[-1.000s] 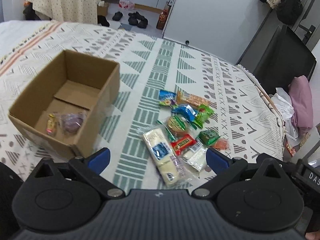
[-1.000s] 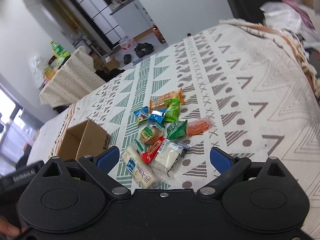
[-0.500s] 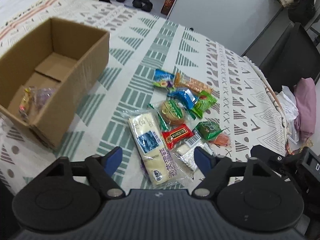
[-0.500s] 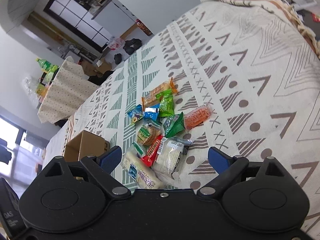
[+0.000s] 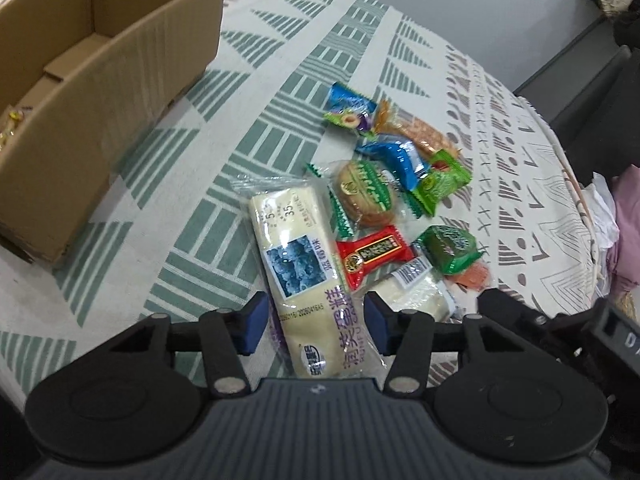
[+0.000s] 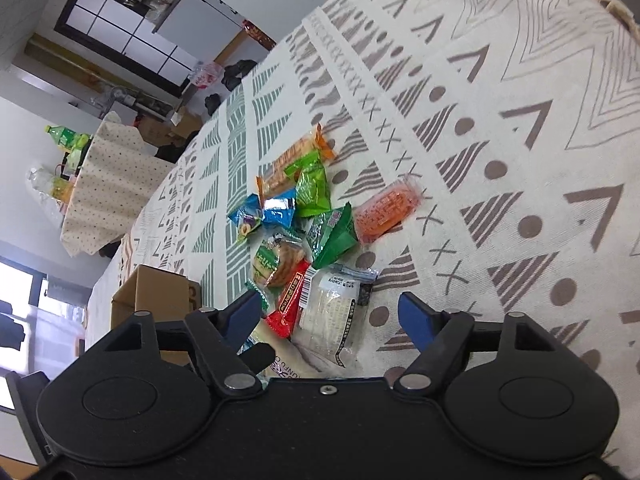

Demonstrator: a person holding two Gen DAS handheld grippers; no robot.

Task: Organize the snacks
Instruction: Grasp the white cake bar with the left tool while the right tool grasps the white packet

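both tools are coming down on the snack pile at once. the left tool (image 5: 314,322) has its jaws closing around the near end of the long cake bar (image 5: 298,264), which lies between the blue pads (image 5: 253,324); i can't quite tell whether they press on the wrapper yet, it looks like a sliver of gap remains. the right tool (image 6: 330,316) is closing too, with the white wafer pack (image 6: 332,308) between its pads (image 6: 416,320) and plainly not touched.

to do this well, i'd say squeeze the bar across its width near the end, not the loose crinkly seal (that film would slip). lift it straight up so it doesn't drag the red packet (image 5: 372,254) that overlaps its edge. the right side needs care too: the red packet lies just beside the wafer pack and could get pinched along with it.

the cardboard box (image 5: 120,68) stands open on the left, apart from the pile, with a few sweets visible in its corner.

everything sits on a counter under a patterned cloth (image 6: 500,120), green and brown triangles and crosses. beyond it: a spotted tablecloth (image 6: 108,184) with bottles on another table, shoes by the doorway, and a pink bundle (image 5: 628,220) off the far edge.
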